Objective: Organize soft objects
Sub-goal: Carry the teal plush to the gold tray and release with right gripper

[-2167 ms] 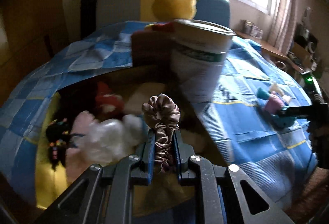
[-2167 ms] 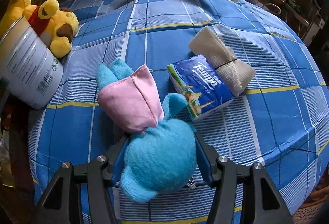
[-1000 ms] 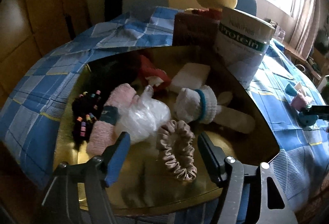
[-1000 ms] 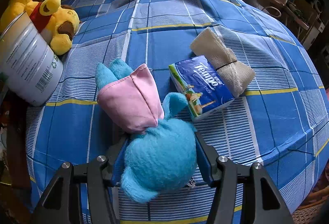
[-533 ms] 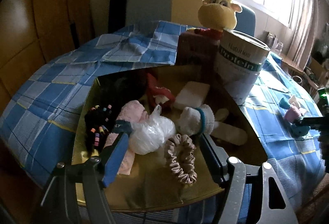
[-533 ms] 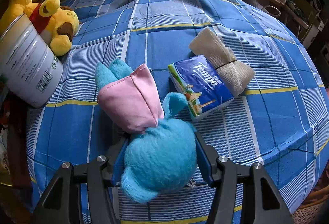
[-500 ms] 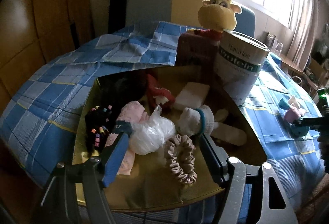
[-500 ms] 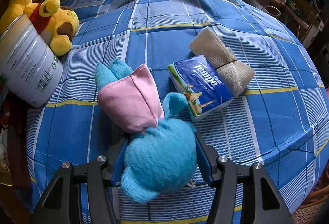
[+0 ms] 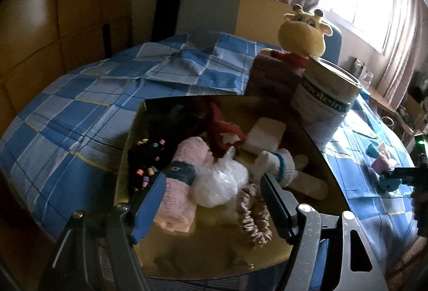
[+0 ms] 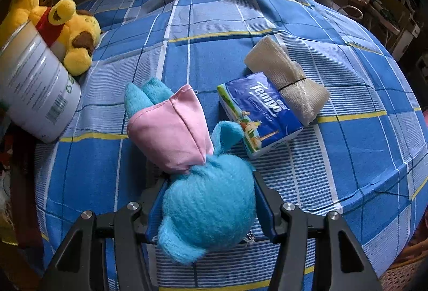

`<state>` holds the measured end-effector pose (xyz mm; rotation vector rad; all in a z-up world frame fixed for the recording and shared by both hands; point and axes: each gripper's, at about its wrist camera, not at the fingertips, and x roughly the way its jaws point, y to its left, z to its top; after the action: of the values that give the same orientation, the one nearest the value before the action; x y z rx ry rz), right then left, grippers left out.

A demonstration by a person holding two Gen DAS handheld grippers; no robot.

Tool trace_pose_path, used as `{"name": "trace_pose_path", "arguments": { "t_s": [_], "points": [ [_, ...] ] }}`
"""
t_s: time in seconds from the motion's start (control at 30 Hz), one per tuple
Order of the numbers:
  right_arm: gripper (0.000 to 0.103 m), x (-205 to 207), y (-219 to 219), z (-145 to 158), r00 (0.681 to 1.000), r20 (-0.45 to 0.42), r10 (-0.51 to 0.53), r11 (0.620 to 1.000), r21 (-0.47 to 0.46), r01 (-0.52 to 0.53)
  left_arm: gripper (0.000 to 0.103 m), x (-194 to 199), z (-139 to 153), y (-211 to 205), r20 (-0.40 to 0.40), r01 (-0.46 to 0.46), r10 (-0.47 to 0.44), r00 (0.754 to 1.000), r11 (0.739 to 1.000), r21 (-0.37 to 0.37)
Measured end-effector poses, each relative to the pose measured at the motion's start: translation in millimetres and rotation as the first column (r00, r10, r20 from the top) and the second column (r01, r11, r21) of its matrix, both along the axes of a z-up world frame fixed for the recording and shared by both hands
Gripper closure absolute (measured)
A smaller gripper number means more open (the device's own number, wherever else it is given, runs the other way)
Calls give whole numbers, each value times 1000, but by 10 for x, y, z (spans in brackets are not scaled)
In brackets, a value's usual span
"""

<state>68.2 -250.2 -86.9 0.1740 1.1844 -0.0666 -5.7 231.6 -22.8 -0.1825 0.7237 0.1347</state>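
Blue plaid bedspread (image 10: pixel 240 10) is spread under a gold tray (image 9: pixel 214 245) filled with soft items, where a beige satin scrunchie (image 9: pixel 252 221) lies. Above it the left hand-held gripper (image 9: pixel 212 206) is held wide, empty. A fluffy blue plush toy in pink cloth (image 10: pixel 208 200) is pinched by the closing right hand-held gripper (image 10: pixel 210 206).

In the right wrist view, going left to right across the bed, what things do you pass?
White can → yellow plush → blue plush toy held between the right gripper jaws → tissue pack → beige rolled cloth.
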Motion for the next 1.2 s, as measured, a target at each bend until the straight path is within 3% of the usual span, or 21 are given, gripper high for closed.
{"name": "trace_pose_path", "arguments": {
  "t_s": [0.13,0.3,0.5,0.63,0.77,0.9,1.0,1.1,1.2],
  "points": [
    [47,94,5,166,999,16,-32,999,24,32,30,-26,-10,134,-2,-34,34,999,999,-6],
    [47,408,227,647,994,105,-3,1000,25,1,30,-40,-43,300,-13,-78,77,997,996,-40],
    [47,1233,511,1296,983,179,-43,998,-26,49,30,-87,-19,373,5,-81,82,997,995,-50],
    [47,1790,874,1752,968,244,-53,995,-63,70,30,-95,-6,430,11,-84,85,996,995,-60],
    [47,2166,1540,2321,931,364,32,996,-88,0,30,-102,-34,487,1,-99,99,995,993,-63],
    [47,2257,2378,2678,867,443,227,973,-136,-185,30,-103,-68,546,-13,-120,119,993,991,-62],
    [47,2122,2986,2729,789,468,398,916,-156,-370,30,-116,-68,587,-10,-134,134,991,989,-61],
    [47,1807,3476,2601,692,452,563,816,-173,-551,30,-131,-64,618,-10,-144,143,990,988,-57],
    [47,1402,3817,2319,584,387,713,685,-207,-698,30,-154,-67,645,-9,-153,152,988,987,-58]
  ]
}}
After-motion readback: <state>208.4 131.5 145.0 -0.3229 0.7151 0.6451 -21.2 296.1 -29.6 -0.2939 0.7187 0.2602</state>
